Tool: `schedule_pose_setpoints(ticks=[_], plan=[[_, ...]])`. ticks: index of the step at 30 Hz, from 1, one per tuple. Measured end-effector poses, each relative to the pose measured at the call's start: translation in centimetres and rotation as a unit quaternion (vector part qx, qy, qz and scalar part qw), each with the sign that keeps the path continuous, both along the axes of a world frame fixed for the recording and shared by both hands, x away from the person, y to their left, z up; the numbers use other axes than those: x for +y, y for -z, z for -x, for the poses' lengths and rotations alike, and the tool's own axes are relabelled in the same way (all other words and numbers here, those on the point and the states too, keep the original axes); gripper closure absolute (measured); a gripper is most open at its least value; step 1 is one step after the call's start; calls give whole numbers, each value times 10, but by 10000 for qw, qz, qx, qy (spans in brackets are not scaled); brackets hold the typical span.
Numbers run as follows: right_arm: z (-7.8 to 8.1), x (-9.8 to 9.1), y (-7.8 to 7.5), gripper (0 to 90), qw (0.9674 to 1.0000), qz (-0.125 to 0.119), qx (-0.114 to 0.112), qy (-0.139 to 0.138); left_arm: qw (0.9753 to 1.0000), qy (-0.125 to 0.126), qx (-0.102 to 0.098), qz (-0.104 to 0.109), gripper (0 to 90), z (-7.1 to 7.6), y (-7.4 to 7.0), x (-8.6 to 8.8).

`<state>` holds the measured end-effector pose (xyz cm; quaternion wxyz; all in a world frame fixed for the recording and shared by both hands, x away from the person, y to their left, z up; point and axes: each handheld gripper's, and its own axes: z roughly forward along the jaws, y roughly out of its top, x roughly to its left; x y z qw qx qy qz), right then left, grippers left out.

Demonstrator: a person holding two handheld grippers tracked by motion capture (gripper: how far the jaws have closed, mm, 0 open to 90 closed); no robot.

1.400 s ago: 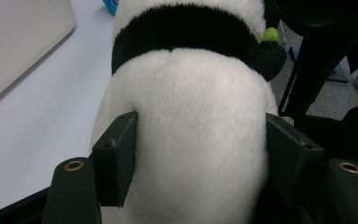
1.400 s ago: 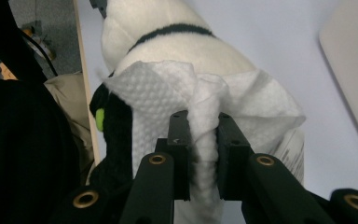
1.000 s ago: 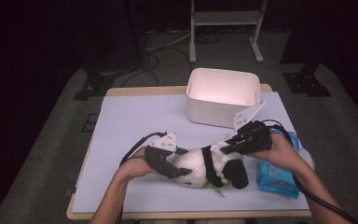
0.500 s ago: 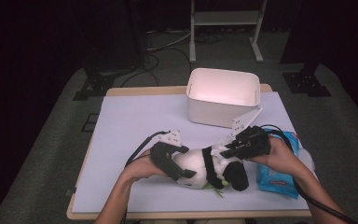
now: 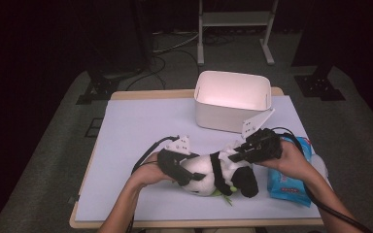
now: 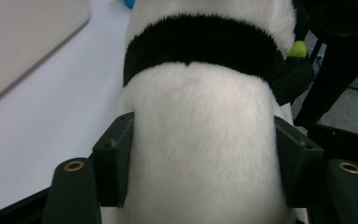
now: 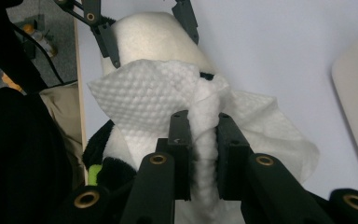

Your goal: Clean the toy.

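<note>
Wooden table (image 5: 126, 95) under a pale lilac sheet (image 5: 141, 126), centre of the frame. White tub (image 5: 230, 112) at upper right of the sheet. Plush panda (image 5: 218, 172) lying low, right of centre. Blue wipes pack (image 5: 286, 182) just beside it, at the lower right edge.

Plush panda's (image 5: 209, 170) face hidden behind wipe (image 7: 168, 107).

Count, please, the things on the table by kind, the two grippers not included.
Plush panda toy: 1
White bin: 1
Blue wet-wipe pack: 1
White wipe (pinched in the right gripper, lying on the panda): 1
Total: 4
</note>
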<state>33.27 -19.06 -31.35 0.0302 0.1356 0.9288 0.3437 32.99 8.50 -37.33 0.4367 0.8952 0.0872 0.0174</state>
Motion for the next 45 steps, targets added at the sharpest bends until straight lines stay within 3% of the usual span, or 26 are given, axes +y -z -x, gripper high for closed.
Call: schedule_pose_setpoints(ticks=[6,13,19,23,28,30,33,37,42,45], plan=[[-8,3,-5,780,10000,-49,-36,24,9992,50,-383,-118,390,-4,-13,0],[-13,5,-11,779,9999,-98,-54,108,9949,73,-949,-341,403,-4,-22,-2],[-13,15,-12,779,10000,-16,-75,27,9923,148,-1146,-435,403,-5,-21,1],[-16,23,-12,777,10000,20,-83,-28,9917,280,-1165,-459,398,-1,-17,0],[-18,20,-4,777,10000,45,62,-15,9952,285,-866,-346,364,1,-7,5],[-16,18,-1,777,9999,48,110,-51,9975,243,-617,-260,313,1,-1,4],[-11,15,6,776,9999,51,117,-43,9989,191,-430,-57,236,2,2,5],[-4,12,9,777,9998,51,154,-90,9997,147,-120,141,192,3,0,8],[5,7,13,777,9999,69,90,-74,9998,-29,61,204,169,0,2,16],[9,4,15,778,9999,66,121,-92,9994,-176,236,176,104,-2,6,18]])
